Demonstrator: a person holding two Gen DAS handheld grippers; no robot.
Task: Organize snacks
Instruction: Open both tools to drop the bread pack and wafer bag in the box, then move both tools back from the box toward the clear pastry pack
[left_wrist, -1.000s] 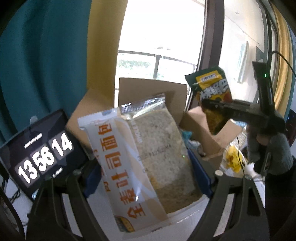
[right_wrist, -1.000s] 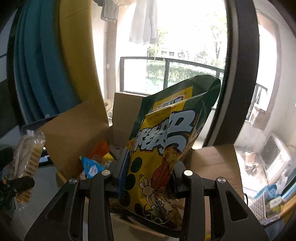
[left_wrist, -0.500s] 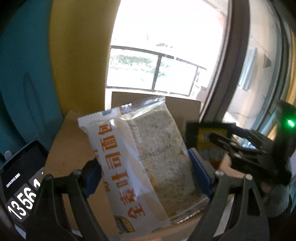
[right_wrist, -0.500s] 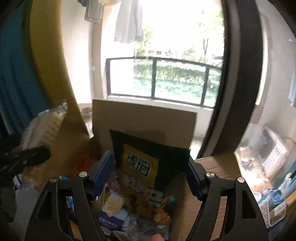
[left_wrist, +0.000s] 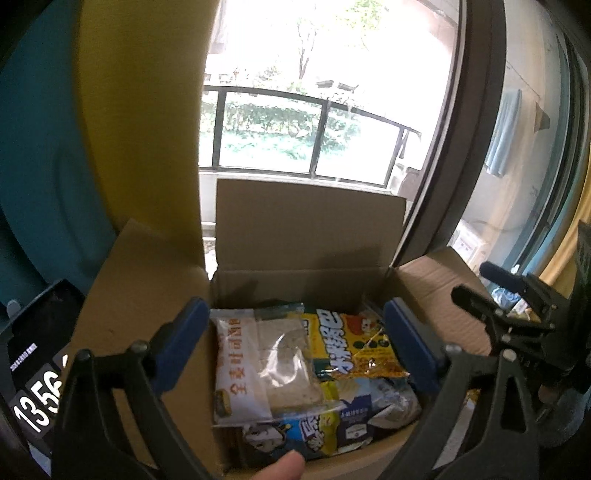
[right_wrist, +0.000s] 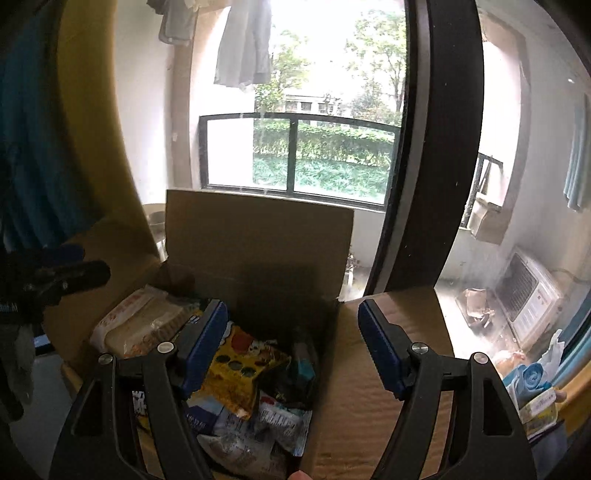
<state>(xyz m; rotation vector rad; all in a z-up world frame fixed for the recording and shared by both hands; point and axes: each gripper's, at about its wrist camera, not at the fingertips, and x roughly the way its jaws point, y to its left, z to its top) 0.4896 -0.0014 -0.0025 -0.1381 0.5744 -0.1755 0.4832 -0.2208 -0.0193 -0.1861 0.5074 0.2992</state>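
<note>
An open cardboard box (left_wrist: 310, 229) (right_wrist: 258, 229) holds several snack packs. A clear bread pack with white and orange print (left_wrist: 258, 369) (right_wrist: 144, 325) lies on top at the box's left side. A yellow and green crisp bag (left_wrist: 351, 347) (right_wrist: 240, 365) lies beside it to the right. My left gripper (left_wrist: 295, 343) is open and empty above the box. My right gripper (right_wrist: 291, 343) is open and empty above the box. The right gripper also shows in the left wrist view (left_wrist: 513, 306), and the left gripper's finger shows in the right wrist view (right_wrist: 66, 273).
A dark screen with white digits (left_wrist: 33, 373) stands left of the box. Yellow and teal curtains (left_wrist: 140, 122) hang behind it. A window with a black railing (right_wrist: 299, 155) is behind the box. Blue and yellow packs (right_wrist: 535, 384) lie at the right.
Both grippers have opened. The bread pack left my left gripper and the crisp bag left my right gripper; both now lie in the box.
</note>
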